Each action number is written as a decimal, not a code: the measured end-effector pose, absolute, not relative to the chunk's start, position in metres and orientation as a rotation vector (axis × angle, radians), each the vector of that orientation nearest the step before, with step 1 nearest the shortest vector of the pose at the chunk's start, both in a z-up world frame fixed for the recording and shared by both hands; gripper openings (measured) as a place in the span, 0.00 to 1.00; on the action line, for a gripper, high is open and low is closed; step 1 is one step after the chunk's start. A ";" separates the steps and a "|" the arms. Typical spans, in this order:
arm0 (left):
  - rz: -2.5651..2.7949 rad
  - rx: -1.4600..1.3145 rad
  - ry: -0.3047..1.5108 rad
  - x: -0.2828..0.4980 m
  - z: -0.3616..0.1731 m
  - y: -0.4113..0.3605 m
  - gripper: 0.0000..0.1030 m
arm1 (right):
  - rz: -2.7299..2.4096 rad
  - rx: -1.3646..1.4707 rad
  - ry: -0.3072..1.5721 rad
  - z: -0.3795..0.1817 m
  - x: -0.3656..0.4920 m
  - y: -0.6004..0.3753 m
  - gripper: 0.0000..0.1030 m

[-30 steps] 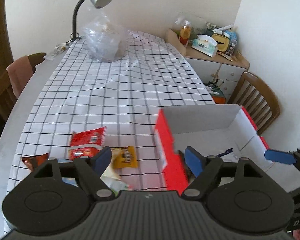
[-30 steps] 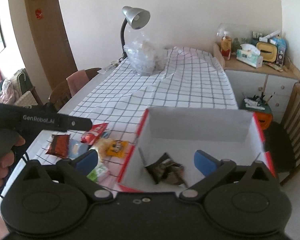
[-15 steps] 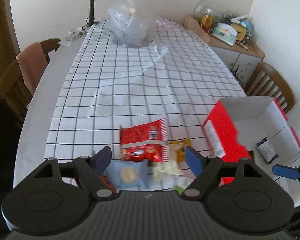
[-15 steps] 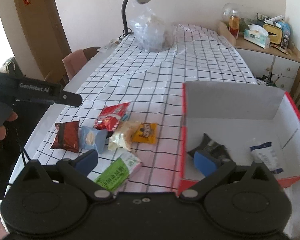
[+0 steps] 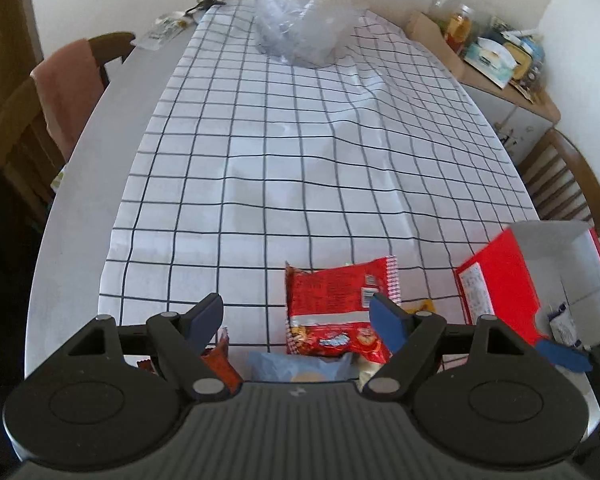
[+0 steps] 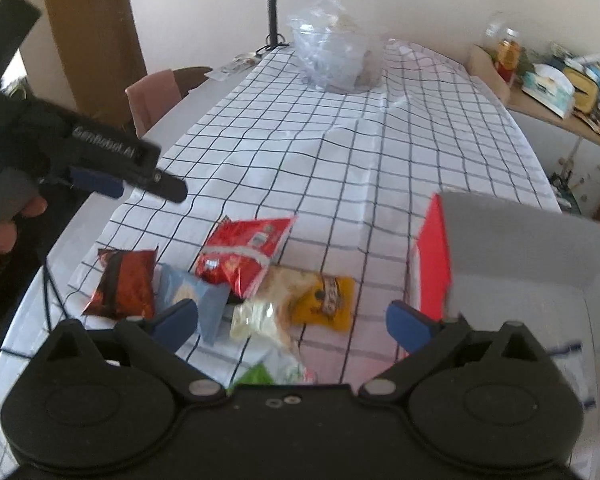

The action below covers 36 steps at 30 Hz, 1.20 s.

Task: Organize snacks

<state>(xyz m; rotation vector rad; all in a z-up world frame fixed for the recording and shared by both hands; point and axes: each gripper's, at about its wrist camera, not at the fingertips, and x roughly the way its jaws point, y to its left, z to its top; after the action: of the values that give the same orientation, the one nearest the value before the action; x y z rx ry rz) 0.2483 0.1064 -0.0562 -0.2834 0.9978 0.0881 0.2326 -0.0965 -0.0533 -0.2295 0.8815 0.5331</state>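
While both claws, left claw (image 5: 296,318) and right claw (image 6: 294,320), hang released and empty over the loose snack packets (image 6: 236,276) at the table's (image 5: 80,184) near edge, pick one packet only. Centre it between the pads, clench, then carry it right into the red box (image 6: 500,256).

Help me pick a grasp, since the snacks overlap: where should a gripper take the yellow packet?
Probably by the yellow packet's free right edge, coming from above on the box side. It lies flat, its left end touches the pale packet, and its right side is clear cloth.
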 end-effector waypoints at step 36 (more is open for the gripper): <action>0.221 -0.452 0.981 0.243 -0.079 0.156 0.58 | 0.524 -0.155 1.065 -0.123 0.323 -0.009 0.47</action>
<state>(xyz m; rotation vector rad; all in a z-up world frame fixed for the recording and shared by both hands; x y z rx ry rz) 0.2426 0.1555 -0.0785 -0.4517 0.9808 0.2208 0.3225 -0.0087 -0.1231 -0.1548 1.0649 0.5243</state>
